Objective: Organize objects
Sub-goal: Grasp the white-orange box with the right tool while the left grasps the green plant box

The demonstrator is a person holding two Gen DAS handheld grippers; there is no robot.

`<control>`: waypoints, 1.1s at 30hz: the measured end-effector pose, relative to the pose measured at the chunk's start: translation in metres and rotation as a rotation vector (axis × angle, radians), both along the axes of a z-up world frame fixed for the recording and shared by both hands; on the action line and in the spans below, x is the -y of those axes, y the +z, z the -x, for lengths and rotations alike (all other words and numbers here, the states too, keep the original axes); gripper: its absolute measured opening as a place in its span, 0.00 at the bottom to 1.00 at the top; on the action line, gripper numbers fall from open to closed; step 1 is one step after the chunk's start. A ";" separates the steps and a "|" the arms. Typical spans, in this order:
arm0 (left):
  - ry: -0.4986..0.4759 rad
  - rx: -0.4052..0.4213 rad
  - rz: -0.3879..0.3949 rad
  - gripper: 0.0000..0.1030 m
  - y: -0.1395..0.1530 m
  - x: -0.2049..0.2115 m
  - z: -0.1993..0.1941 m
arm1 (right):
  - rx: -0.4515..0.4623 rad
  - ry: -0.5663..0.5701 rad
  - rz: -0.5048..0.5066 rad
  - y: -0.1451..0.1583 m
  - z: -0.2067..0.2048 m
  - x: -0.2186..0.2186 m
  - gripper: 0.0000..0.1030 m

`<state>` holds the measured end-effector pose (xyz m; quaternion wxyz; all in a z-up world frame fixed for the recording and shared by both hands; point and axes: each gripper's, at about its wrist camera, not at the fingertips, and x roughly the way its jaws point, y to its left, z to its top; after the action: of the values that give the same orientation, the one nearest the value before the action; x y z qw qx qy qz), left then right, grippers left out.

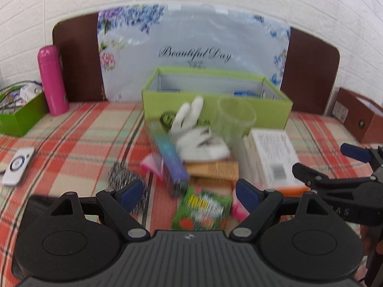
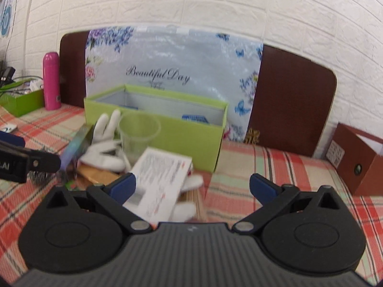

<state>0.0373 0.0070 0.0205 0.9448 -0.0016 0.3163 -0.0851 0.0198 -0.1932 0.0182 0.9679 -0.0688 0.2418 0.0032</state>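
Because both grippers hang over a loose heap with their jaws spread wide and nothing between them, the main risk here is a clumsy first grab. The left gripper [image 1: 189, 192] hovers above the near edge of the pile, over a green packet [image 1: 202, 209], with a steel scrubber [image 1: 119, 173] just beside its left finger. The right gripper [image 2: 192, 186] sits over a white box [image 2: 159, 181] on the pile's right side.

The things to sort lie stacked in front of the open green box [image 1: 215, 105]: a white glove [image 1: 198, 141] rests on a long purple carton [image 1: 168, 154] and a tan box [image 1: 213, 169], and a clear plastic cup [image 1: 234, 117] stands upright just behind it, close to the green box's front wall.

If a finger comes down on the glove or the carton, the stack could probably shift and tip the light cup. The glove is limp and may drag neighbours along when lifted. The two grippers are near each other, so reaching for the same spot could make them collide. Both views are blurred, so fine contact in the pile cannot be judged.
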 end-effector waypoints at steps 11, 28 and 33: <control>-0.073 -0.034 -0.019 0.85 -0.025 -0.005 0.008 | -0.080 0.067 -0.035 -0.026 -0.018 -0.029 0.84; -0.155 -0.138 -0.069 0.64 -0.047 0.023 0.000 | -0.241 0.147 -0.138 -0.032 0.068 0.052 0.67; -0.126 -0.127 -0.129 0.71 -0.050 0.030 0.020 | -0.271 0.116 -0.138 -0.040 0.077 0.052 0.76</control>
<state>0.0176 -0.0232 -0.0294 0.9137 0.0737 0.3800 -0.1236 -0.0571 -0.2447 -0.0215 0.9270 -0.0152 0.3651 0.0851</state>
